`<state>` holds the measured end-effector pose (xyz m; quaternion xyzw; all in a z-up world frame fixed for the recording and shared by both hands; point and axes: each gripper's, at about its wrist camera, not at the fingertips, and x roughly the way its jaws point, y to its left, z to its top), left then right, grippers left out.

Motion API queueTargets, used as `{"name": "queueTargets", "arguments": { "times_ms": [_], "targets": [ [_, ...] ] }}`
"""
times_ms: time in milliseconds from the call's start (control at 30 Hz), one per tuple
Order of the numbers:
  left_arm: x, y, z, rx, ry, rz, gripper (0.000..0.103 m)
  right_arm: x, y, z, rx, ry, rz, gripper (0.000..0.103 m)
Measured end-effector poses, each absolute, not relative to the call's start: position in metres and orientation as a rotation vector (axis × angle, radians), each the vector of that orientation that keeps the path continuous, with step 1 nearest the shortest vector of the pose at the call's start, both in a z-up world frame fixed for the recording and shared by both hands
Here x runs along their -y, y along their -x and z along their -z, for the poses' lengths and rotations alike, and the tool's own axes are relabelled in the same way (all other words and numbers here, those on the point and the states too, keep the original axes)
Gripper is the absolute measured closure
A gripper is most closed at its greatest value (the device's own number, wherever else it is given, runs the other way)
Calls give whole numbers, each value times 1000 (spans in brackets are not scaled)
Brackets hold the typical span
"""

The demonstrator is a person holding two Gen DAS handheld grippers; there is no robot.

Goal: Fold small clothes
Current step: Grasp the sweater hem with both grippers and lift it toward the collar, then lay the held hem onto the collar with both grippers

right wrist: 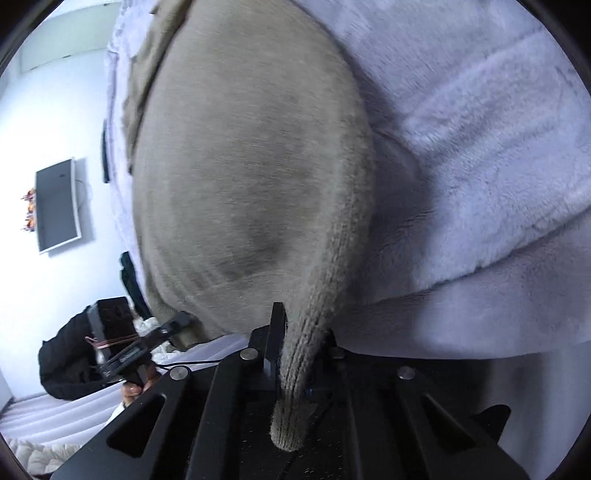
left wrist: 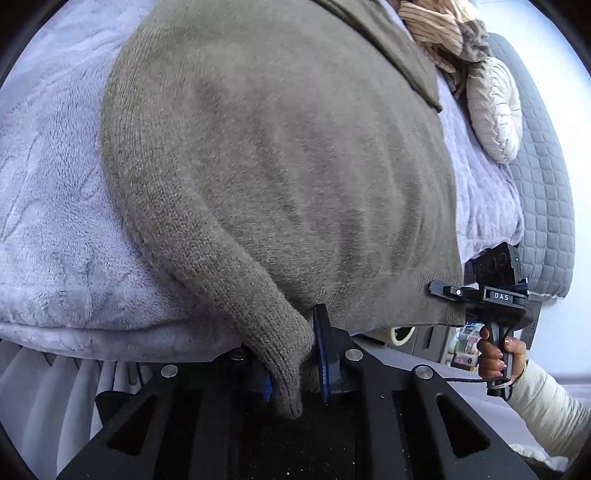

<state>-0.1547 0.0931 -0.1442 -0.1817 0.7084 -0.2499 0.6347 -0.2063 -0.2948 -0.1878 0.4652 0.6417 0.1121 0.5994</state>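
Left wrist view shows the left claw (left wrist: 295,354) pinching a bunched corner of a grey-brown knit sweater (left wrist: 280,155). The blue pads (left wrist: 320,354) squeeze the wool between them, and a bit of it sticks out behind. The sweater lies spread out on a bed with a fluffy lilac blanket (left wrist: 55,206), and its near edge hangs by the bed's side. At the far right of this view, the right claw (left wrist: 441,290) nips the hem at the other corner.

Right wrist view shows the same thing up close: the right claw (right wrist: 299,339) is pressed shut on a ribbed bit of the sweater (right wrist: 251,177).

So both near corners are held. I think this is the start of a fold. Next, both claws should lift together and carry that edge over to the far end, keeping it flat and even. A round cream pillow (left wrist: 495,110) and some striped cloth (left wrist: 436,29) sit farther up the bed.
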Motion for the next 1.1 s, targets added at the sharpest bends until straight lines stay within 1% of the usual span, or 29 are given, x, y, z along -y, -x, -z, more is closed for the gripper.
{"name": "queueTargets", "arguments": {
  "times_ms": [67,133,367,533,733,933,1100],
  "targets": [
    [-95,152,137,-1599,461,581,84,295,203,174,-1437,-1118,-296,95],
    [-95,146,127,-1571,512,584,90,295,195,160,-1386,-1150,-327,95],
    [-94,104,91,-1428,647,566,90,296,146,119,-1246,-1213,-434,95],
    [-87,57,70,-1333,689,550,90,292,91,89,-1172,-1205,-507,95],
    [-84,-10,50,-1215,739,523,90,317,22,55,-1090,-1174,-559,95],
    [-72,-87,42,-1128,719,473,90,345,-58,38,-1057,-1123,-565,95],
    [-68,-148,48,-1102,666,421,90,366,-117,50,-1064,-1109,-542,95]
  ]
}}
